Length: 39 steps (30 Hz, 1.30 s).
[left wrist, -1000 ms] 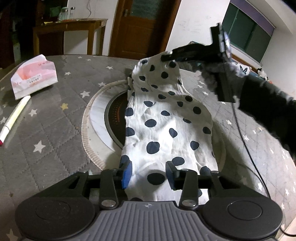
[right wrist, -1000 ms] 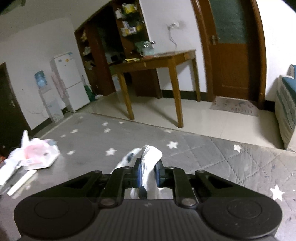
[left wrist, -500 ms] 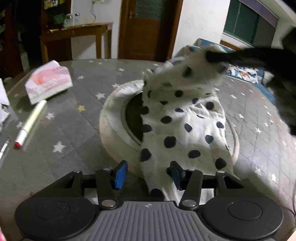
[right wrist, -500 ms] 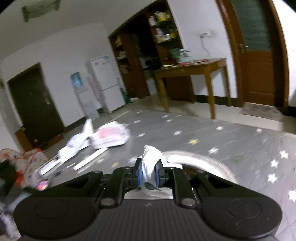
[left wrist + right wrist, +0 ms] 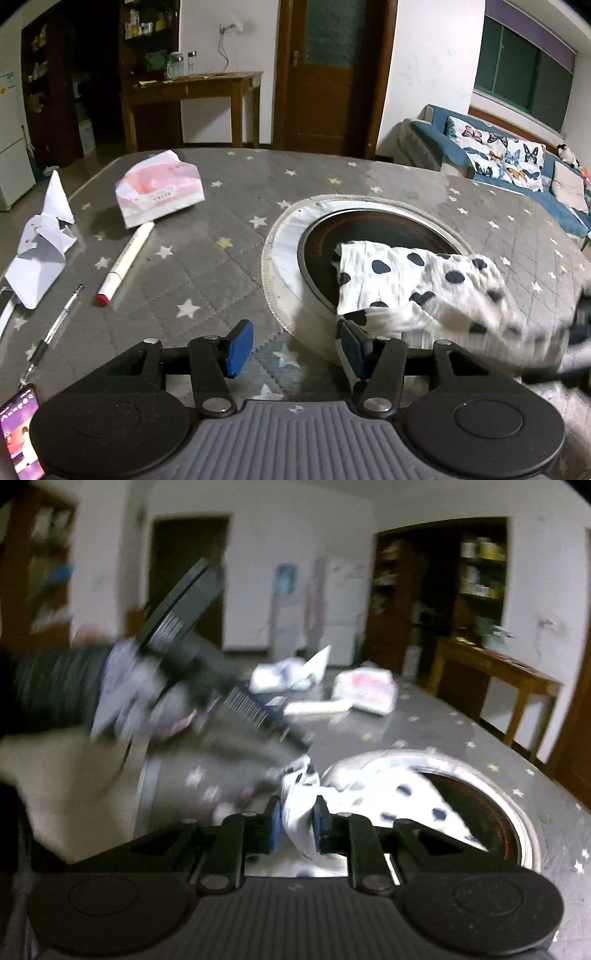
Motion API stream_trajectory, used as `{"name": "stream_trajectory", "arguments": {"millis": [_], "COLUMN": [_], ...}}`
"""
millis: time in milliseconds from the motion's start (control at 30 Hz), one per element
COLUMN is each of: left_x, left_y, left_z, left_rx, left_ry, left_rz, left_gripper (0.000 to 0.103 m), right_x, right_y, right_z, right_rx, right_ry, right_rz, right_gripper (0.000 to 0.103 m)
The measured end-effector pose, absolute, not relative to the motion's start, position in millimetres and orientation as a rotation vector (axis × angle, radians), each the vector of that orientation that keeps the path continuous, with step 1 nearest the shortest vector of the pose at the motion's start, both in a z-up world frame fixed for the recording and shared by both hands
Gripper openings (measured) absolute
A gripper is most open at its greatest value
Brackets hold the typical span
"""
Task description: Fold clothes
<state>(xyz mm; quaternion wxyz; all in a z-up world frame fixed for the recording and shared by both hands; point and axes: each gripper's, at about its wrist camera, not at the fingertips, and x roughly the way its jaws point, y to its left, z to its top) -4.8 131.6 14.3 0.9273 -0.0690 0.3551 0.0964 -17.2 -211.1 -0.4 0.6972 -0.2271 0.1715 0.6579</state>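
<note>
The white dark-spotted cloth (image 5: 402, 284), earlier spread long, now lies doubled over; the right gripper (image 5: 297, 821), jaws just easing, still pinches its edge, while the left gripper (image 5: 295, 345) has just widened, empty.

We see a grey star-patterned tabletop (image 5: 207, 266) with a round inset plate (image 5: 373, 229) at its middle. A polka-dot cloth (image 5: 406, 284) lies across that plate. Farther left rest a pink tissue pack (image 5: 159, 192), a marker (image 5: 125, 264), a pen (image 5: 55, 328), crumpled white paper (image 5: 40, 243) and a phone (image 5: 20, 432).
</note>
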Motion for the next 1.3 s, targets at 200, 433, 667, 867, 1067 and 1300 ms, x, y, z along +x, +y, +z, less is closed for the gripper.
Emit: {"name": "stream_trajectory", "arguments": {"millis": [200, 433, 667, 867, 1067, 1300], "left_x": [-11, -9, -8, -8, -9, -2], "left_y": [128, 119, 116, 116, 111, 98], "left_z": [25, 43, 46, 44, 51, 37], "left_rx": [-0.140, -0.140, -0.145, -0.157, -0.156, -0.172], "left_ry": [0.690, 0.627, 0.614, 0.622, 0.593, 0.627], "left_rz": [0.180, 0.136, 0.115, 0.107, 0.073, -0.006], "left_gripper": [0.057, 0.058, 0.059, 0.059, 0.059, 0.058], "right_x": [-38, -9, -12, -16, -24, -29], "right_y": [-219, -200, -168, -173, -189, -192], "right_z": [-5, 11, -16, -13, 8, -9], "right_rx": [-0.575, -0.447, -0.439, -0.452, -0.484, -0.496], "right_ry": [0.453, 0.519, 0.639, 0.638, 0.588, 0.638], "right_rz": [1.505, 1.389, 1.394, 1.406, 1.435, 1.480], "right_gripper": [0.020, 0.033, 0.027, 0.002, 0.002, 0.010]}}
